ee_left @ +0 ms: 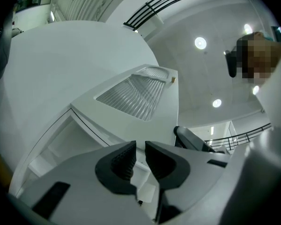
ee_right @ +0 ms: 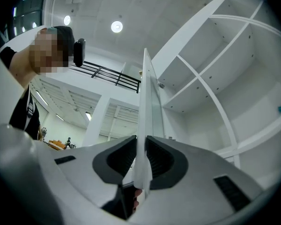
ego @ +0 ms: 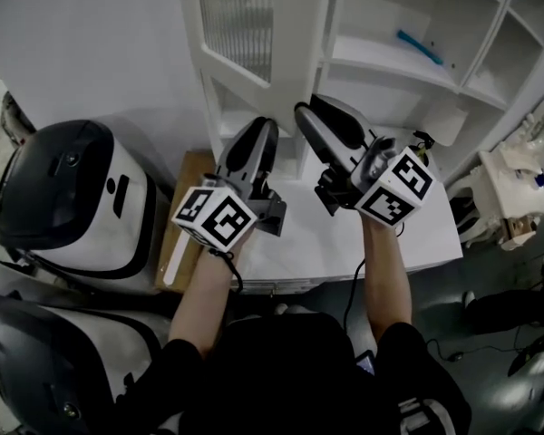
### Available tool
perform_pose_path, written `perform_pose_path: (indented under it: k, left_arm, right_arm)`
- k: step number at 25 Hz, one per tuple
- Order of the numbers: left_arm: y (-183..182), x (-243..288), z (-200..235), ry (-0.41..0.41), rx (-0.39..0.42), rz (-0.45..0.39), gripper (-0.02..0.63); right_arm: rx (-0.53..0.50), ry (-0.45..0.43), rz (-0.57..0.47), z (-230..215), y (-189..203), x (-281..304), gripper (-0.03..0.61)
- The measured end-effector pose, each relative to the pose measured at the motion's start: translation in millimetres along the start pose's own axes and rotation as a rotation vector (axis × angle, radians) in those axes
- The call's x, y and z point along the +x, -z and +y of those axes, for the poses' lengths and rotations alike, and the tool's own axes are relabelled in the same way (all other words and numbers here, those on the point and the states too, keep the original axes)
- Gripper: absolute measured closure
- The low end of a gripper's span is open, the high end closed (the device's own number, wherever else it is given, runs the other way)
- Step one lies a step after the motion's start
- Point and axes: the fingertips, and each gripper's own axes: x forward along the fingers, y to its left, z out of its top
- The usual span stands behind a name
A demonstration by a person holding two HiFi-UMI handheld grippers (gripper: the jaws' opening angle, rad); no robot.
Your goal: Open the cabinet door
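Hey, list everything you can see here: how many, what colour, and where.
cabinet door: one, white with a ribbed glass pane, open, top centre
shelves: several, white, inside the cabinet, right of the door
blue item: one, on a shelf, too small to identify
counter: one, white, below the cabinet
machines: two, black and white, far left
board: one, tan, left of the counter
left gripper: one, grey, jaws slightly apart, empty
right gripper: one, grey, clamped on the door's edge
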Motion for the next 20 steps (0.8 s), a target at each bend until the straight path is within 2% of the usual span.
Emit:
perform_pose_path:
  k: [9, 20]
  left_arm:
    - [-7, -5, -8, 0.016, 0.07, 0.056, 0.582]
    - [-53, -66, 6, 0.012, 0.106, 0.072, 0.592]
  right_arm:
    - [0.002, 0.021, 0.004, 12, -2, 7, 0.489]
    - [-0.04, 0.051, 0.005, 80, 20, 57, 0.478]
